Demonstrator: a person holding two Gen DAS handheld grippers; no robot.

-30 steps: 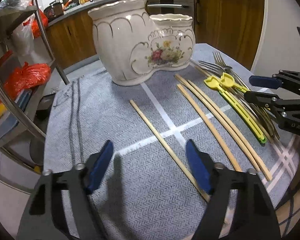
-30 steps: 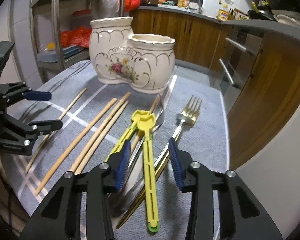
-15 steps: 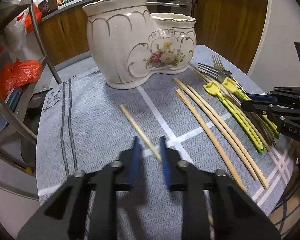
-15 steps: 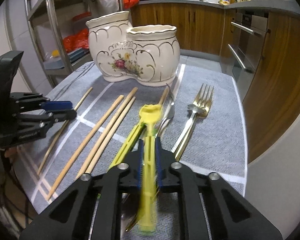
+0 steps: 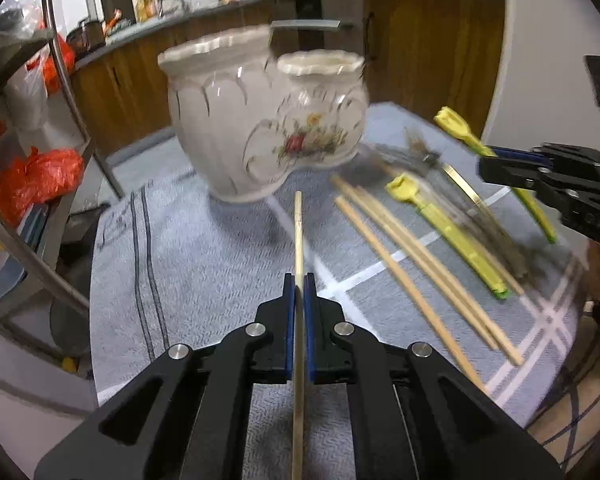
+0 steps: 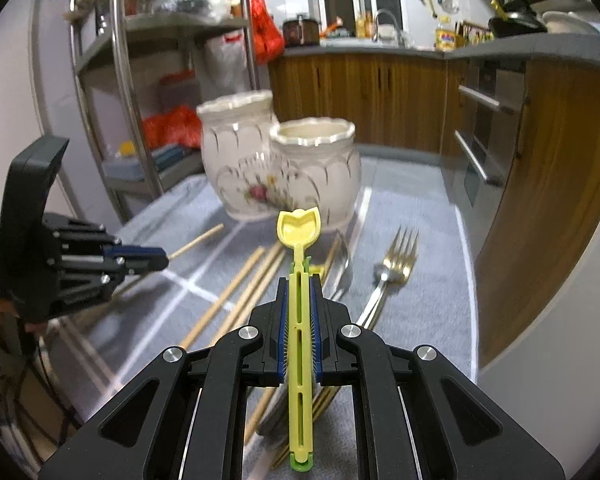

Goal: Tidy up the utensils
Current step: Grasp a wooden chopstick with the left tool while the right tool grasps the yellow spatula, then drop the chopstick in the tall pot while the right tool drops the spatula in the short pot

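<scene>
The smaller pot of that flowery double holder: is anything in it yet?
It looks empty: the right wrist view shows only bare cream wall inside the smaller pot, with nothing poking above its rim. Its bottom is hidden.

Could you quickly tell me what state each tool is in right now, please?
Left tool: closed on a wooden chopstick.
Right tool: closed on a yellow plastic utensil.

Cream, yellow and grey on your table

Your ceramic holder (image 6: 284,168) is cream with gold lines and a red flower at frame centre; the spoon (image 6: 299,272) is yellow, the cloth (image 5: 204,264) grey with white stripes.
</scene>
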